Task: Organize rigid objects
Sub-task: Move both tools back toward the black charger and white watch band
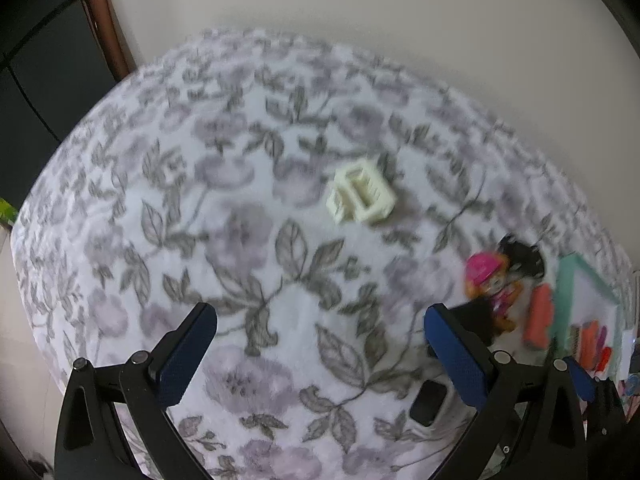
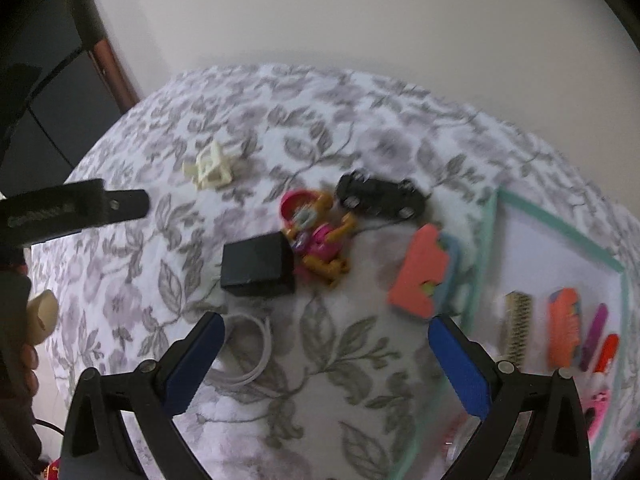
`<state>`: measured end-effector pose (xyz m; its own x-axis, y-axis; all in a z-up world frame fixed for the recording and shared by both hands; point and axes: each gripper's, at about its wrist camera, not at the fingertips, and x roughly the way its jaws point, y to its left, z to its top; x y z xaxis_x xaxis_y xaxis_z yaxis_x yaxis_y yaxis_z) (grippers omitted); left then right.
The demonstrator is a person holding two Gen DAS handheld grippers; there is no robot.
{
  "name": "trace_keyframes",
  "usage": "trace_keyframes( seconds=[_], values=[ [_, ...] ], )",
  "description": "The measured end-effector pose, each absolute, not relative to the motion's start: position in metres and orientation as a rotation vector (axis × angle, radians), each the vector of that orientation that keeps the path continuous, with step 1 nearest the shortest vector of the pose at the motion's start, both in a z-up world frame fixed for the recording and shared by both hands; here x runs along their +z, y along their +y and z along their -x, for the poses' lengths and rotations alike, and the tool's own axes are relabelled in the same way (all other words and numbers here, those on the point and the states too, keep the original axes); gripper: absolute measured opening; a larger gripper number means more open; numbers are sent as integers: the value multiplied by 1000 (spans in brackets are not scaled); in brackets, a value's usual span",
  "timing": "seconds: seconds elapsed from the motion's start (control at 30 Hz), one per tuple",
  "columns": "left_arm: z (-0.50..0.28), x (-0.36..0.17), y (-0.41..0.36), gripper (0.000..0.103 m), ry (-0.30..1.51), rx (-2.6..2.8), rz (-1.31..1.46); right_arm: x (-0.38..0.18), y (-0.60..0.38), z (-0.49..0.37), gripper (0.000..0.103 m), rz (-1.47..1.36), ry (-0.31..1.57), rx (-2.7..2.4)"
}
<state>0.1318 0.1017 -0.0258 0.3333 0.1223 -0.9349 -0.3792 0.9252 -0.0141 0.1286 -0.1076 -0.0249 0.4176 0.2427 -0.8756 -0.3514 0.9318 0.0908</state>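
- Hovering with jaws spread wide and empty, the left gripper [image 1: 320, 332] and right gripper [image 2: 326, 344] hang above a floral-cloth counter [image 2: 360, 128]; this looks like the step between placements.
- Loose items not yet sorted: a cream plastic piece [image 1: 362, 196], black toy car [image 2: 380, 198], pink-and-orange toy figure [image 2: 316, 236], black box [image 2: 258, 270], coral foam piece [image 2: 420, 272], white cable [image 2: 250, 356].
- Sorted items, among them an orange brush [image 2: 564, 332], lie on a white mat edged in green tape [image 2: 560, 248] to the right.
- Next, probably, the right gripper descends onto the nearby foam piece and closes squarely across it.
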Motion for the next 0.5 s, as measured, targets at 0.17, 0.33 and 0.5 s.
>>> trace_keyframes(
  seconds=[0.17,0.33,0.5],
  values=[
    [-130,-55,113,103,1280,348,287,-40,-94,-128,103,113,1119,401],
    [-126,-58,120,103,1288,359,303,-50,-79,-126,103,128,1141,423],
    [-126,-58,124,103,1288,346,309,-59,-66,-122,103,160,1153,438]
  ],
)
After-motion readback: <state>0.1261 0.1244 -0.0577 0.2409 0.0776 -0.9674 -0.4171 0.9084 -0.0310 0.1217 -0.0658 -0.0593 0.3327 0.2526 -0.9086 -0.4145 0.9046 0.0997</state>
